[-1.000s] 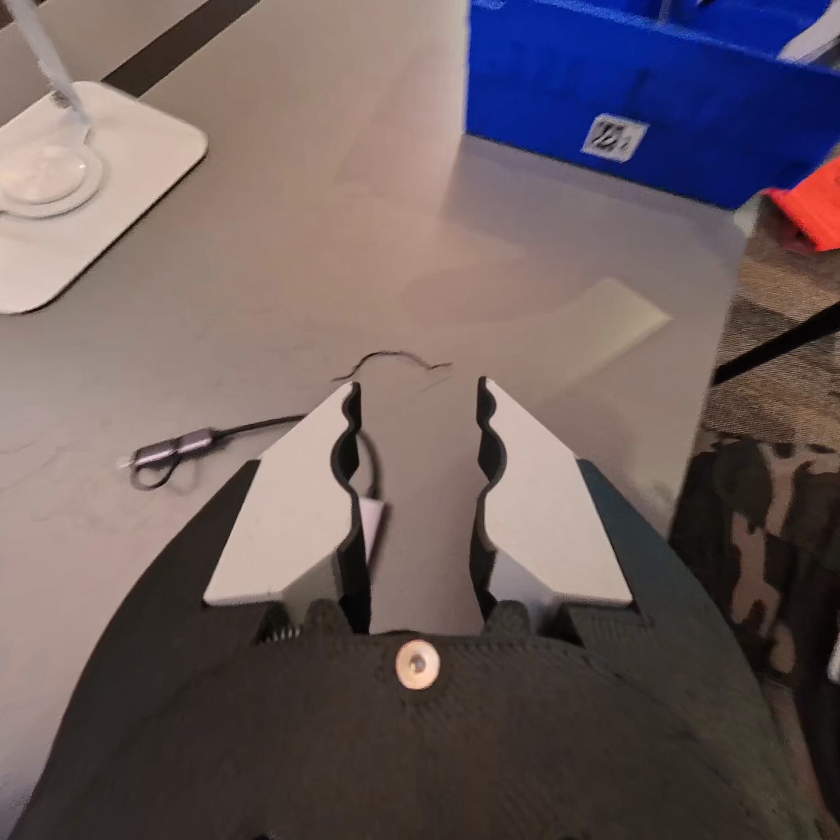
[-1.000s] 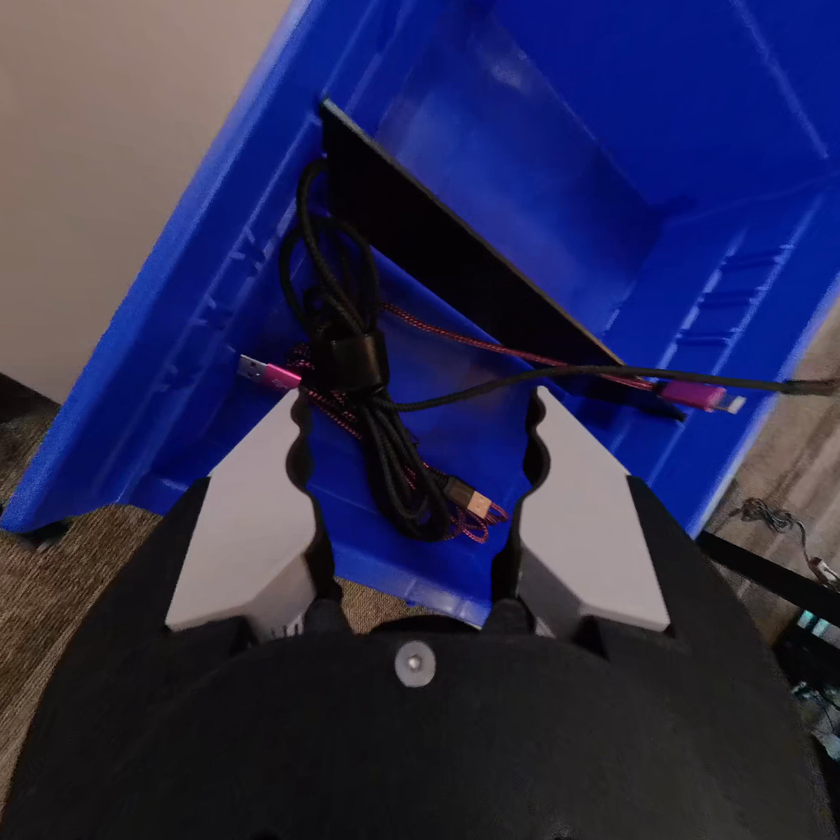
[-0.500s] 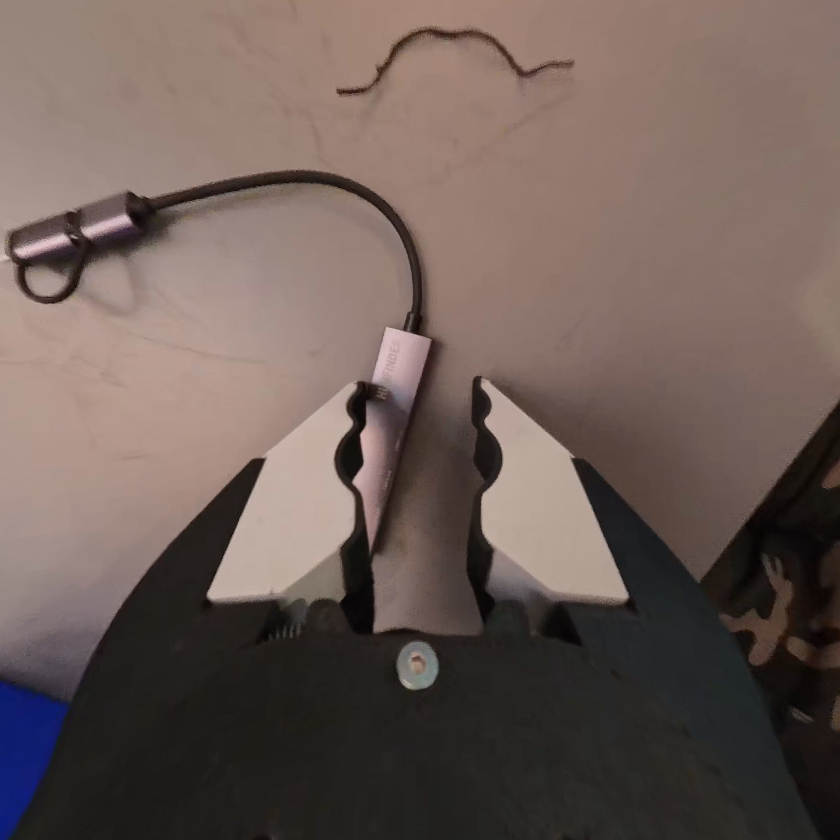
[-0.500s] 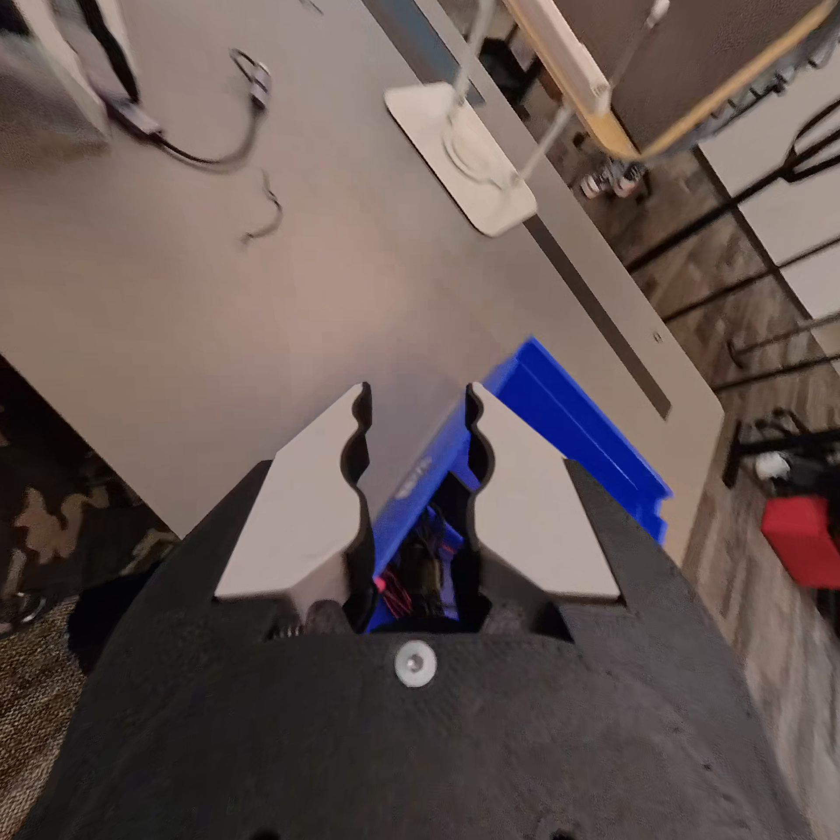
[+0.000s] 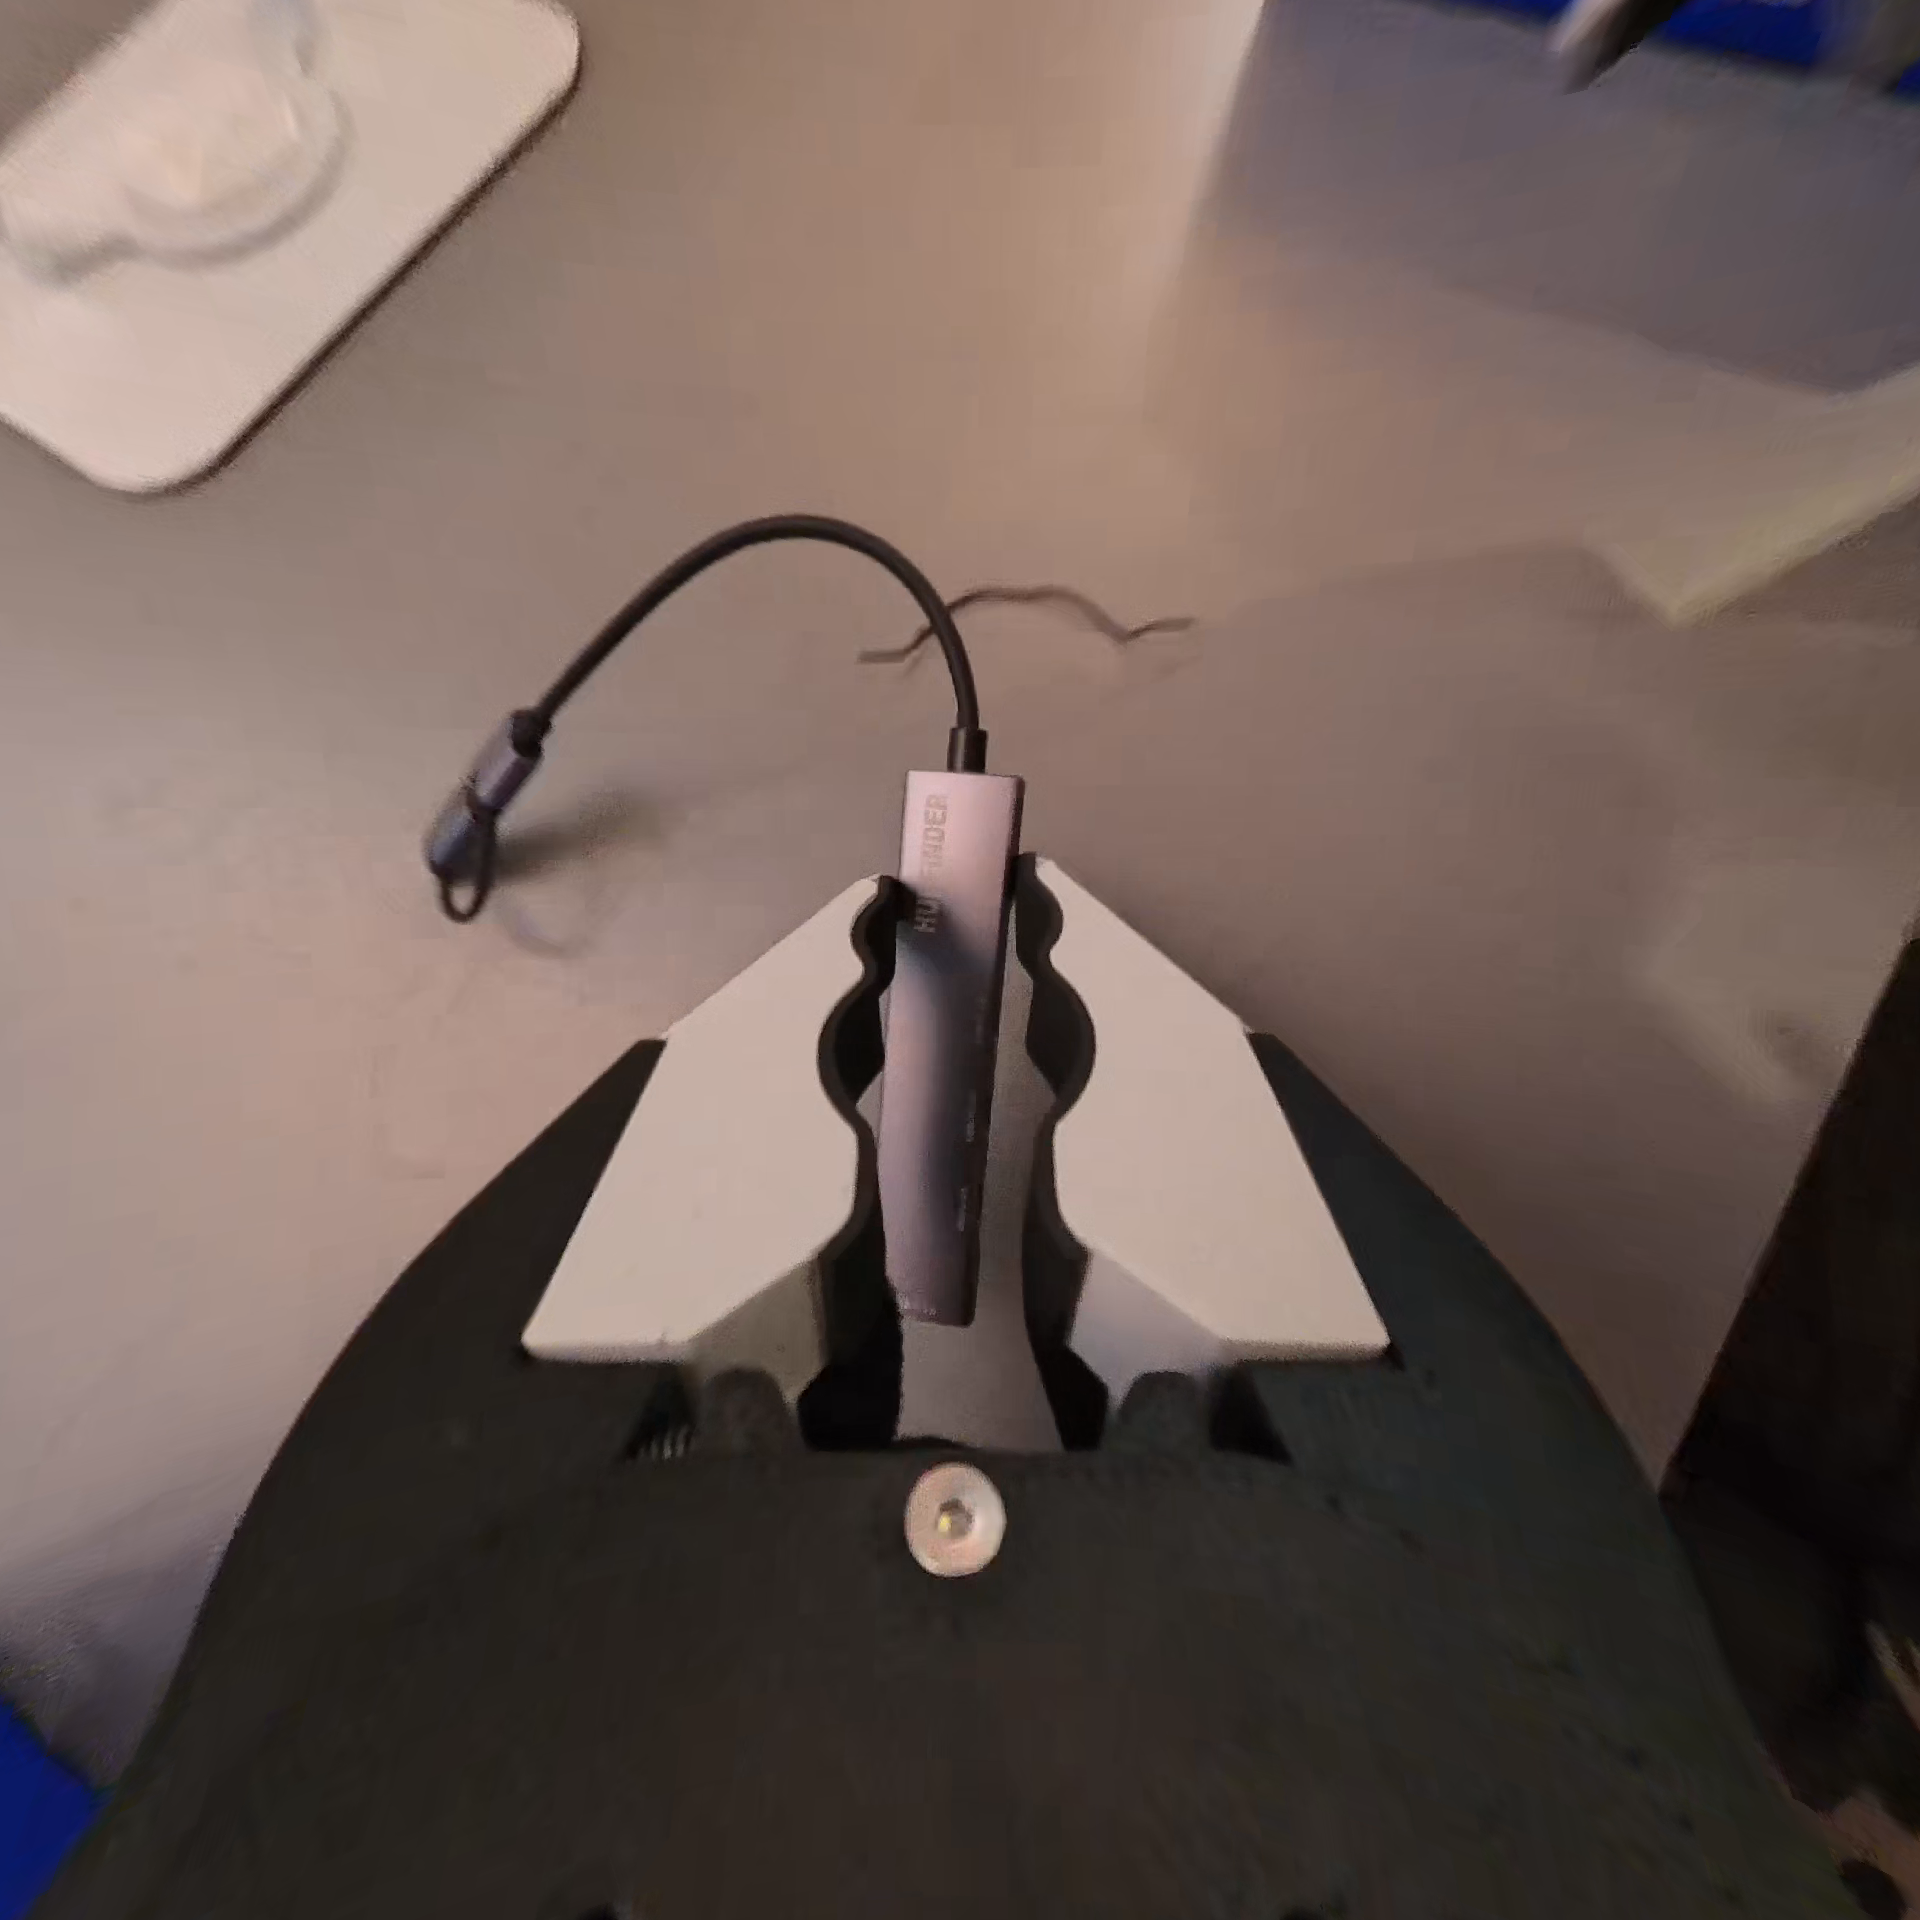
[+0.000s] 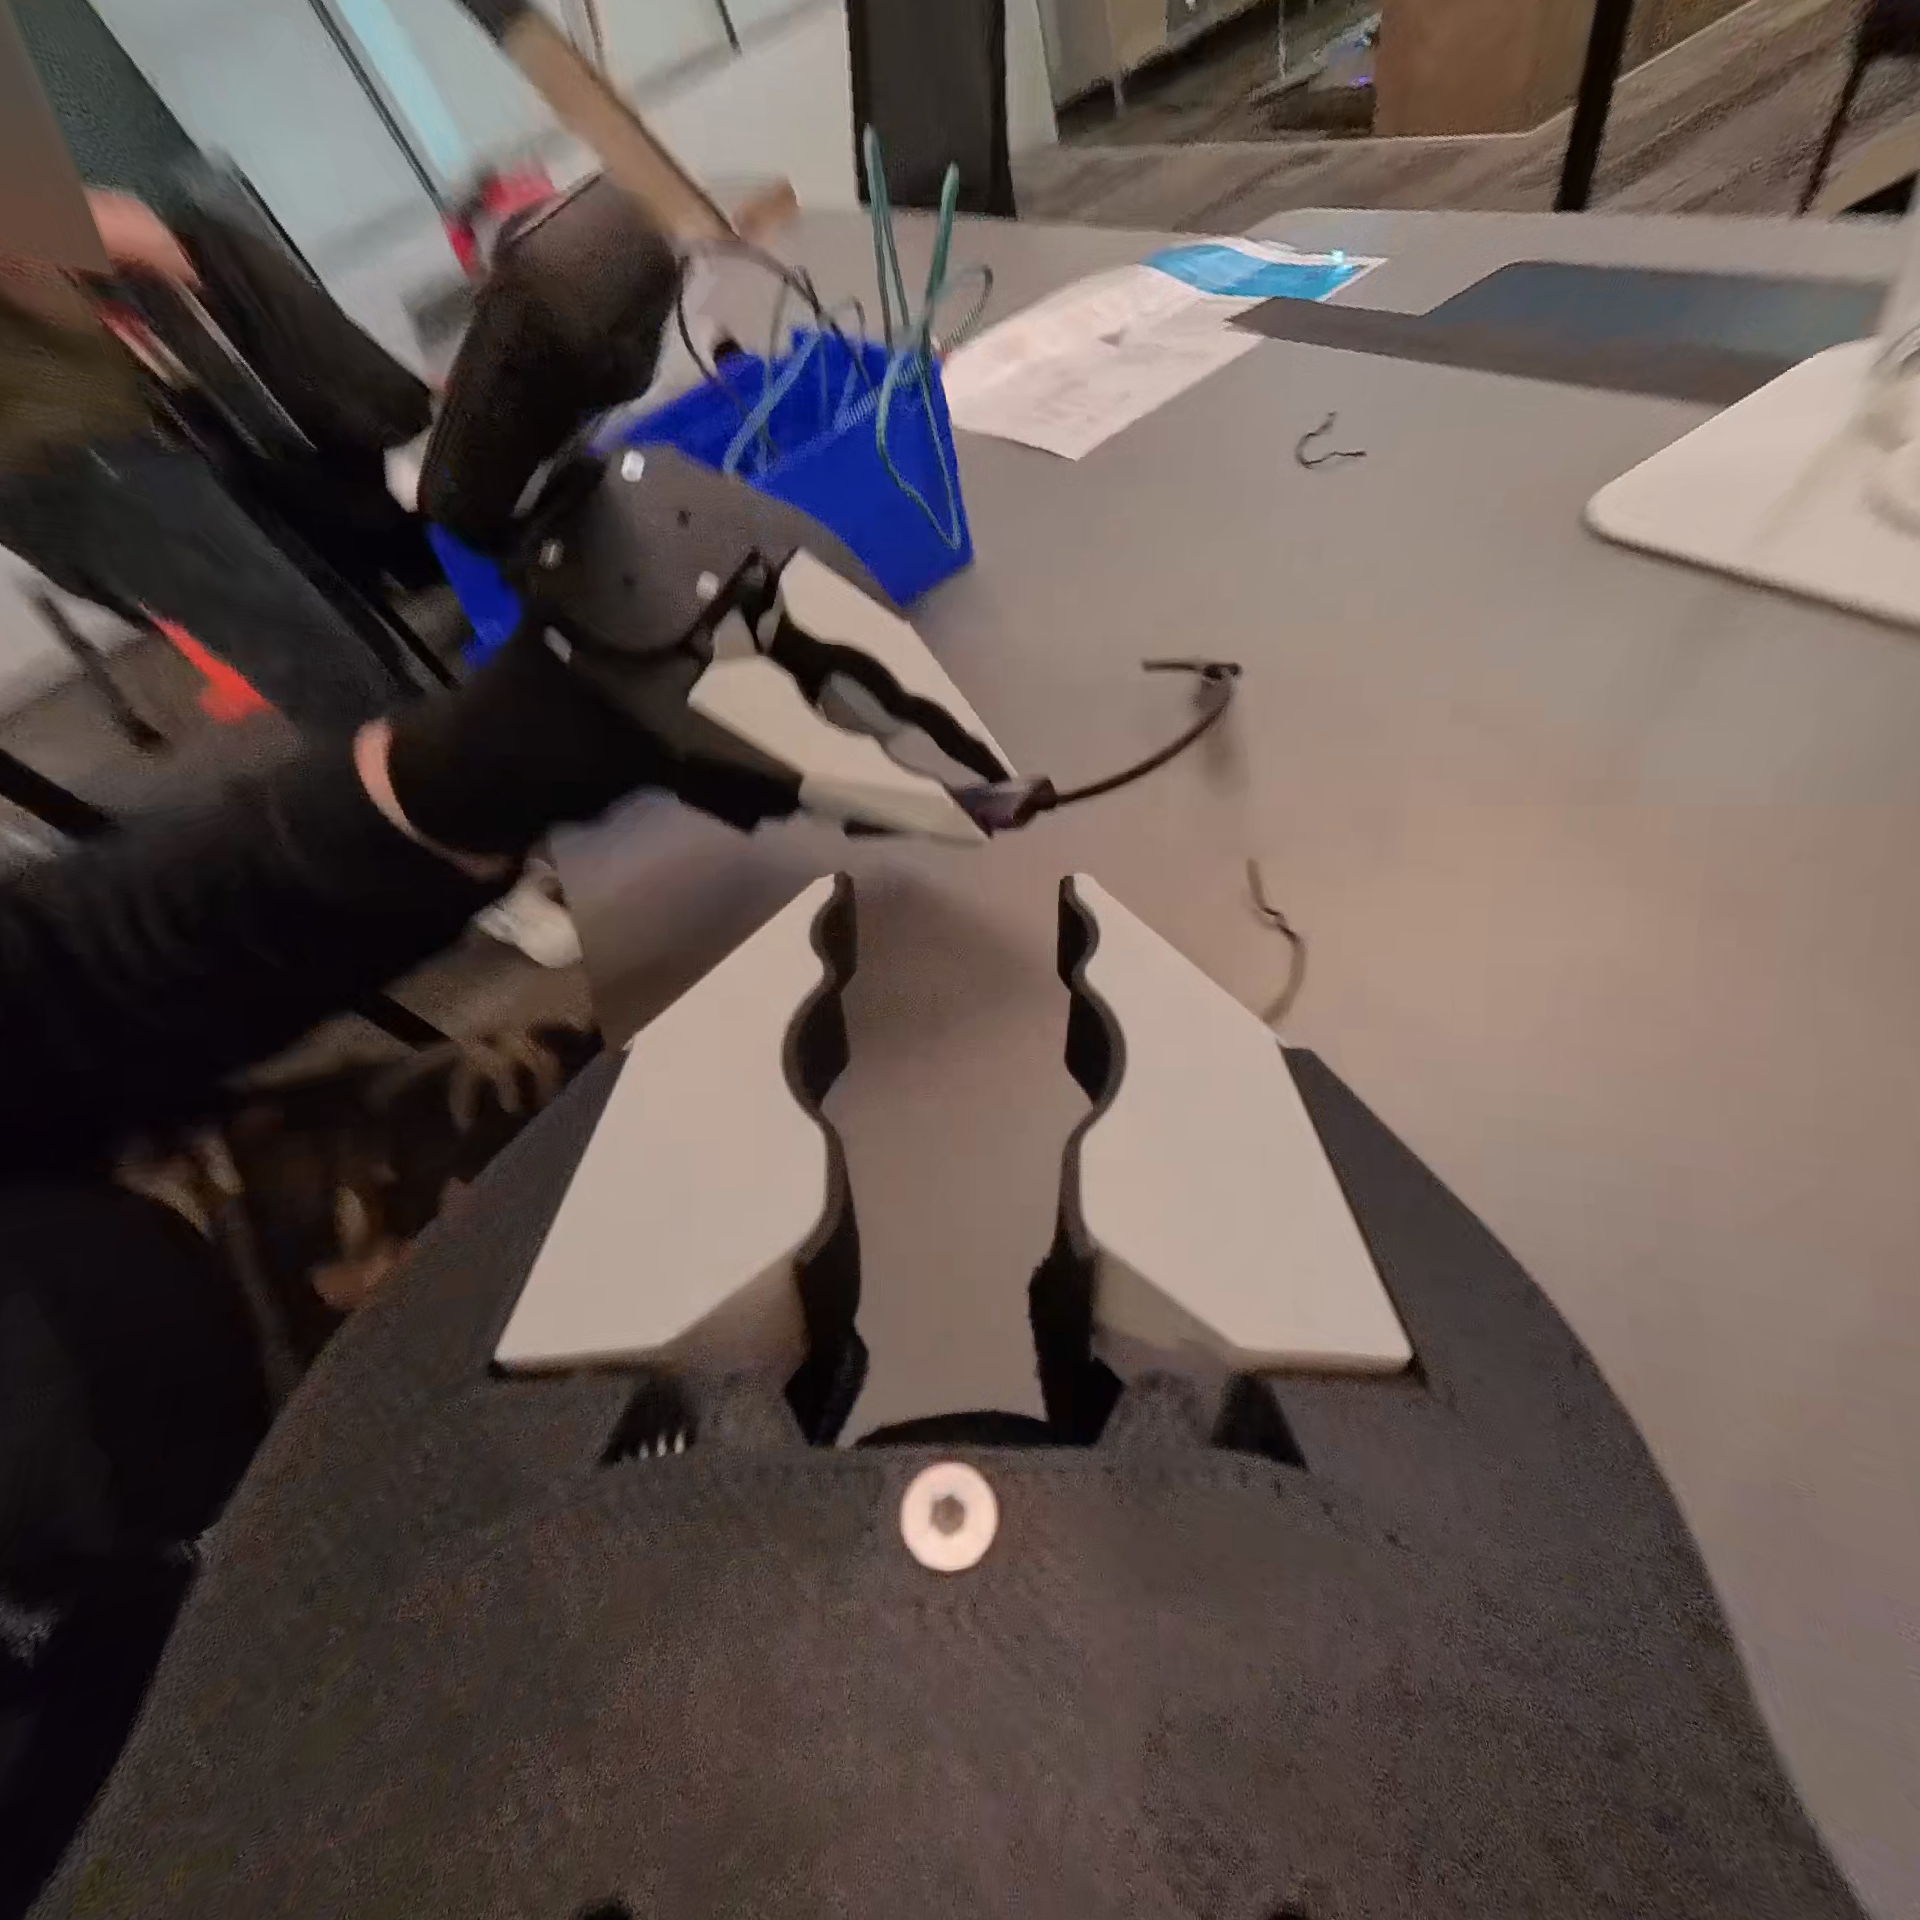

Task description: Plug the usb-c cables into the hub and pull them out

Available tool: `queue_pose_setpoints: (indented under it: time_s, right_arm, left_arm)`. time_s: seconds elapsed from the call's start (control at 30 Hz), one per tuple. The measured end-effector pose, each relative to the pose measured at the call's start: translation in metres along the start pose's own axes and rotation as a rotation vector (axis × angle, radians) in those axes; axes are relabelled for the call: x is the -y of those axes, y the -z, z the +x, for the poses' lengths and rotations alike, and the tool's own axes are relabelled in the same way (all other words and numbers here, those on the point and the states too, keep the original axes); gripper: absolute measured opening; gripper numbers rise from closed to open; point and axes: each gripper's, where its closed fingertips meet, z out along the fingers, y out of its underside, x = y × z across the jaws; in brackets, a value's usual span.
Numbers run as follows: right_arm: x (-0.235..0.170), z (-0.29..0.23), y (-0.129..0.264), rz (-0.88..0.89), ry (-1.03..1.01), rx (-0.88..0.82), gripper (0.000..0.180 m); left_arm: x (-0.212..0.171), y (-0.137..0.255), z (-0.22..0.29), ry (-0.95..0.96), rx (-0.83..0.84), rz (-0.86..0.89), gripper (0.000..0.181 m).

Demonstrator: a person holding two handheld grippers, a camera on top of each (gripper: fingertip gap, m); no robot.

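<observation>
My left gripper [image 5: 956,875] is shut on a slim grey USB hub [image 5: 948,1049], which lies lengthwise between the fingers with its far end sticking out. The hub's short black cable [image 5: 821,540] arcs up and to the left, ending in a grey plug [image 5: 488,800] near the table. In the right wrist view, the left gripper [image 6: 883,748] holds the hub [image 6: 1000,806] just above the grey table [image 6: 1558,935]. My right gripper [image 6: 956,888] is open and empty, just in front of the left gripper's tips. No loose USB-C cable shows on the table.
A blue bin [image 6: 831,457] with cables sticking up stands behind the left gripper, beside a paper sheet [image 6: 1101,353]. A white lamp base [image 5: 239,208] is at the far left, also in the right wrist view [image 6: 1766,520]. A black thread [image 5: 1039,613] lies on the table. A person's black sleeve [image 6: 208,914] is at the left. About 12 centimeters separates my left fingertips from my right.
The left gripper has closed on the hub and raised it off the table. The right gripper has swung away from the blue bin's cables and now points at the left gripper over the table.
</observation>
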Motion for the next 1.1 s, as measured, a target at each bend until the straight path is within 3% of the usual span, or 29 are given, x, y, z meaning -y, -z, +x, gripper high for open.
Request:
queue_pose_setpoints:
  time_s: [0.03, 0.23, 0.4, 0.57, 0.63, 0.7, 0.8, 0.87, 0.97, 1.1]
  right_arm:
    - [0.000, 0.001, -0.011, 0.030, -0.079, 0.045, 0.037]
    - [-0.009, 0.012, -0.052, 0.086, -0.362, 0.205, 0.033]
    - [-0.009, 0.010, -0.055, 0.114, -0.407, 0.254, 0.011]
    - [-0.007, 0.010, -0.048, 0.115, -0.366, 0.232, 0.008]
    - [0.001, 0.012, -0.038, 0.115, -0.318, 0.194, 0.007]
    - [0.018, 0.017, -0.016, 0.146, -0.256, 0.139, 0.006]
    - [0.056, 0.028, 0.035, 0.189, -0.120, 0.012, 0.007]
    - [0.082, 0.037, 0.078, 0.208, -0.035, -0.101, 0.006]
    - [0.113, 0.056, 0.144, 0.212, 0.063, -0.292, 0.007]
    - [0.111, 0.112, 0.216, 0.171, 0.065, -0.548, 0.007]
  left_arm:
    - [0.007, 0.002, 0.006, -0.022, 0.001, 0.031, 0.020]
    - [0.035, 0.007, 0.029, -0.204, 0.125, 0.118, 0.021]
    - [0.049, 0.009, 0.040, -0.246, 0.138, 0.172, 0.020]
    - [0.056, 0.009, 0.046, -0.232, 0.120, 0.212, 0.023]
    - [0.068, 0.017, 0.044, -0.157, 0.104, 0.273, 0.071]
    - [0.082, 0.030, 0.043, -0.109, 0.075, 0.345, 0.081]
    - [0.087, 0.043, 0.034, -0.096, 0.083, 0.368, 0.076]
    - [0.076, 0.037, 0.031, -0.103, 0.072, 0.313, 0.065]
    - [0.065, 0.029, 0.030, -0.098, 0.072, 0.284, 0.064]
    - [0.065, 0.029, 0.032, -0.099, 0.076, 0.299, 0.065]
